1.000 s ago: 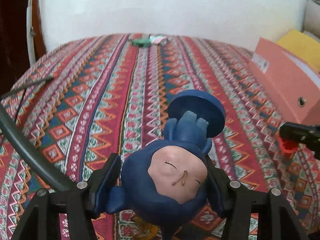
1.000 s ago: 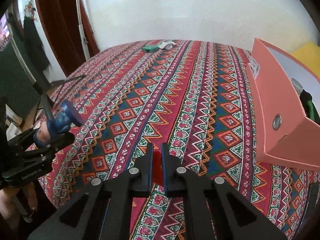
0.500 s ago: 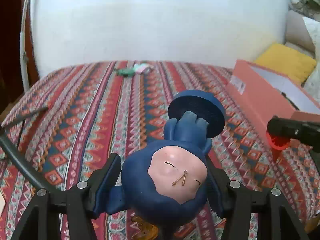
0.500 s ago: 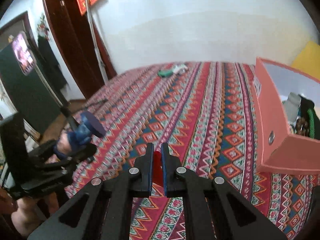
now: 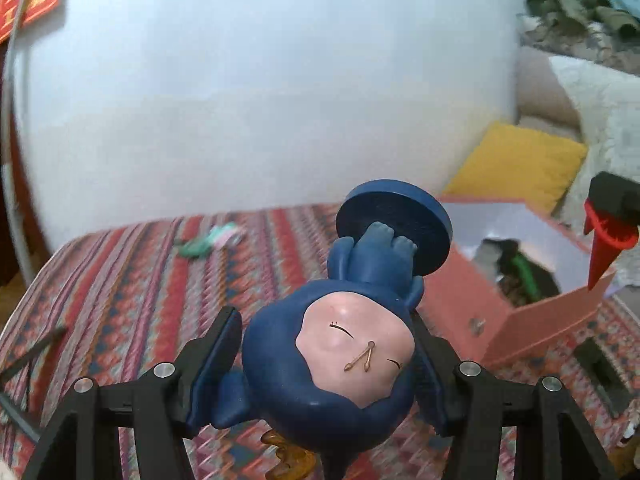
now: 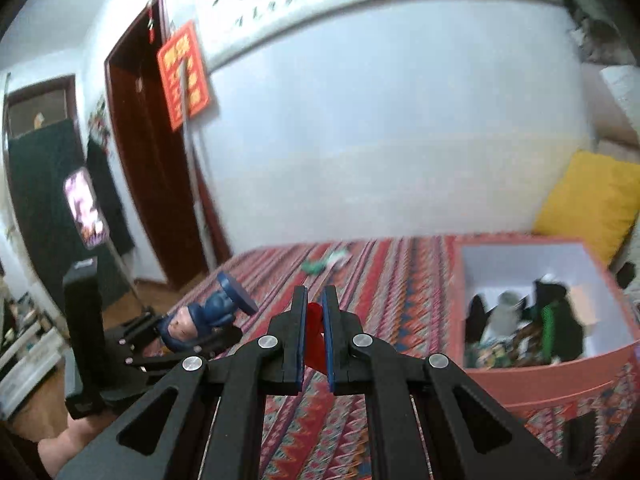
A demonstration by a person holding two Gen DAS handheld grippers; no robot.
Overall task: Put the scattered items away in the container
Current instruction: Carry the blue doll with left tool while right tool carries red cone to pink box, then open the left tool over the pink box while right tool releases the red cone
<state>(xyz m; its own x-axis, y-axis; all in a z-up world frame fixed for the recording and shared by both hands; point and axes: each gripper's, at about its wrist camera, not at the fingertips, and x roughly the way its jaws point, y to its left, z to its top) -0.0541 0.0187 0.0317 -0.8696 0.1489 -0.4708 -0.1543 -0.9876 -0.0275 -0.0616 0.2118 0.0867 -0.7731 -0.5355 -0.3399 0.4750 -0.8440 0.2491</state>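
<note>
White wall is filling the background behind a bed covered by a striped, zigzag-patterned blanket [image 5: 132,280] in reds, blues and greens. On the far left of the right wrist view, a dark wooden door frame [image 6: 132,152] is standing with a red paper banner [image 6: 183,76] hanging beside it. Moving rightward, the left gripper [image 5: 328,364] is clamping a blue figurine [image 5: 344,360] by its round head, its jaws pressing on either side; the figurine is hanging tilted with its pale face turned up toward the camera and its blue disc base [image 5: 394,224] pointing away, held in the air above the blanket. In the right wrist view the same figurine [image 6: 200,316] is showing at the left, above the bed's edge. Farther back on the blanket, a small green and white item [image 5: 208,240] is lying by itself, too blurred to identify. Near the middle of the right wrist view, the right gripper [image 6: 314,336] is pinching a small red cone-shaped piece [image 6: 314,336] between nearly closed jaws; in the left wrist view that red piece [image 5: 600,248] is pointing downward above the near corner of the container. To the right, the pink cardboard box [image 6: 560,380] is sitting open on the blanket, already holding dark and green objects in a jumble. Behind it, a yellow cushion [image 6: 592,200] is leaning near the wall.
</note>
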